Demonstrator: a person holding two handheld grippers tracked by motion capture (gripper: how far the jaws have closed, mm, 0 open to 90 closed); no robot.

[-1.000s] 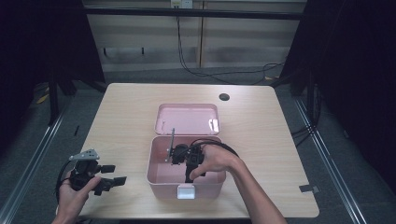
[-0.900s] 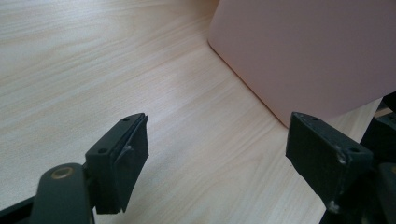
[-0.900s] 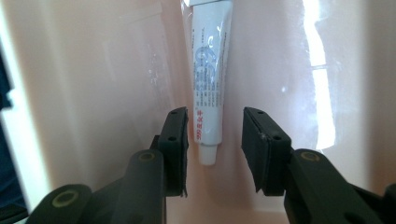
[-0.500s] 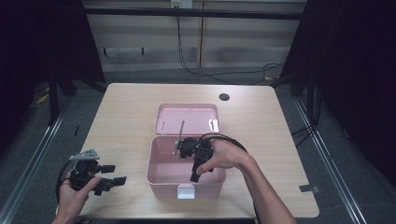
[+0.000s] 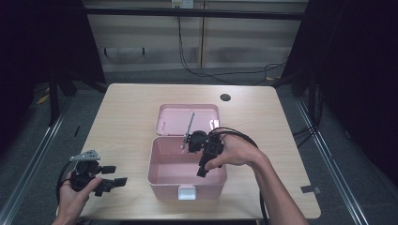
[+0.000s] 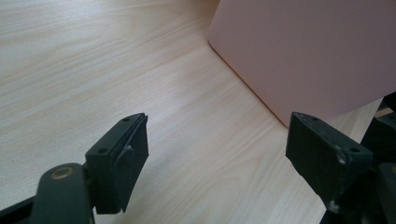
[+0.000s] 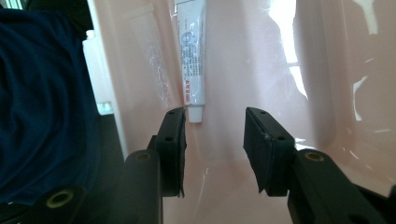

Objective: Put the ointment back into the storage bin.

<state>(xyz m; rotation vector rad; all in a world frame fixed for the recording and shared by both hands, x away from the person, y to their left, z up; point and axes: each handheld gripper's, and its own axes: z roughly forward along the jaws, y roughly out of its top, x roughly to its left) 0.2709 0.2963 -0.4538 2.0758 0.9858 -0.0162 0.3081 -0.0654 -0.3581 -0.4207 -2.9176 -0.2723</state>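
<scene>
High view: the left gripper [image 5: 111, 181] rests on the table [image 5: 122, 117] beside the pink box [image 5: 159, 164], jaws spread and empty. The right gripper [image 5: 202, 157] hangs over the open box, jaws parted, gripping nothing. A white tube [image 7: 193, 51] lies on the box floor.

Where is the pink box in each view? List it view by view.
High view: pink box sits open at table centre, near the front edge.
Left gripper view: its outer wall fills the upper right.
Right gripper view: its inner wall lies beyond the jaws.
Shared landmark: the box's pink plastic.
</scene>
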